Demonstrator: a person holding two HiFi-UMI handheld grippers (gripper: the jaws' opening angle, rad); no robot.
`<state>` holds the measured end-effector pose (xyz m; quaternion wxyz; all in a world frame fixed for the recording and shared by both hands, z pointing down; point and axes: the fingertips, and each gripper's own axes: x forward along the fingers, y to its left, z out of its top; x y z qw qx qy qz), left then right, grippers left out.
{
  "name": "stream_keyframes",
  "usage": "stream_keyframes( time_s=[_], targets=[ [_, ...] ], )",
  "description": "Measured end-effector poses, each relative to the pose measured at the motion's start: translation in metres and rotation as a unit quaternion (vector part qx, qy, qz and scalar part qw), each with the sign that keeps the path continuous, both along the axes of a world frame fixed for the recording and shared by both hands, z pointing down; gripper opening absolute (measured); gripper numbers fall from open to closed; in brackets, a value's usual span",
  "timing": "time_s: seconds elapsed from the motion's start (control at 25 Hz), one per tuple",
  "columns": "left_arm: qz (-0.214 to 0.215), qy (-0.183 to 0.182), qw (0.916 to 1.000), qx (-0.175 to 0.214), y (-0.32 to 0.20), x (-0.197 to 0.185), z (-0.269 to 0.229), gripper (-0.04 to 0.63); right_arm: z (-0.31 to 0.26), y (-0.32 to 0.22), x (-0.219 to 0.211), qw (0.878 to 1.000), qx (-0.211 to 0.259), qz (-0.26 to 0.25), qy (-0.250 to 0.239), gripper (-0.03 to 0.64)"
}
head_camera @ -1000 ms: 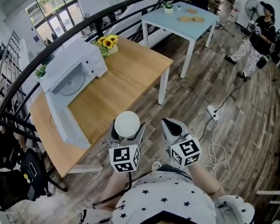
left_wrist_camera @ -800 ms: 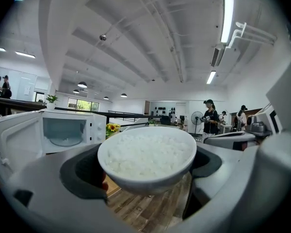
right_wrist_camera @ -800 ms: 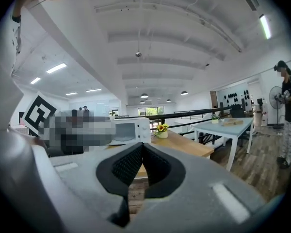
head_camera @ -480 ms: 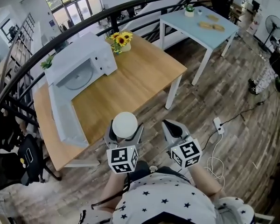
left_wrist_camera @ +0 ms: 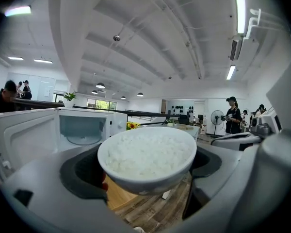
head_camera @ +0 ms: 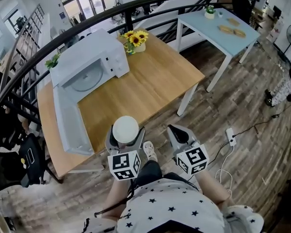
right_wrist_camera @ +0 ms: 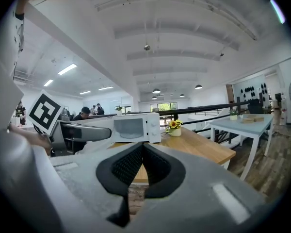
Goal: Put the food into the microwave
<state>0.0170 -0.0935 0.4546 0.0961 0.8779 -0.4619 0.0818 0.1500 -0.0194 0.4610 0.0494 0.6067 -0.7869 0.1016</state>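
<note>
In front of the microwave (head_camera: 89, 64), at the near edge of its wooden table (head_camera: 150, 84), the head view showed the bowl of rice (head_camera: 125, 129) sitting between the jaws of my left gripper (head_camera: 124, 147), well short of the oven's cavity. The microwave's door (head_camera: 68, 123) stood open toward me along the table's left side. The tabletop to the right of the microwave lay bare, apart from the sunflower pot (head_camera: 137, 39) just beside the oven at the back. My right gripper (head_camera: 177, 132) was just beside the left one, over the plank floor (head_camera: 223, 96) and farther from the microwave.

In the left gripper view my jaws stood wide, clamped against the bowl's sides. The open cavity showed behind the bowl and to its left.

In the right gripper view my jaws were pressed together with nothing between them, and the microwave stood beyond them across the table.
</note>
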Motion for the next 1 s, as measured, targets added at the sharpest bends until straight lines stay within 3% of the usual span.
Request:
stream_keyframes(
  time_s=[1.0],
  targets=[
    [-0.078, 0.007, 0.9969, -0.007, -0.213, -0.026, -0.005, 0.492, -0.033, -0.230, -0.009, 0.997, 0.011, -0.066, 0.030, 0.005]
  ],
)
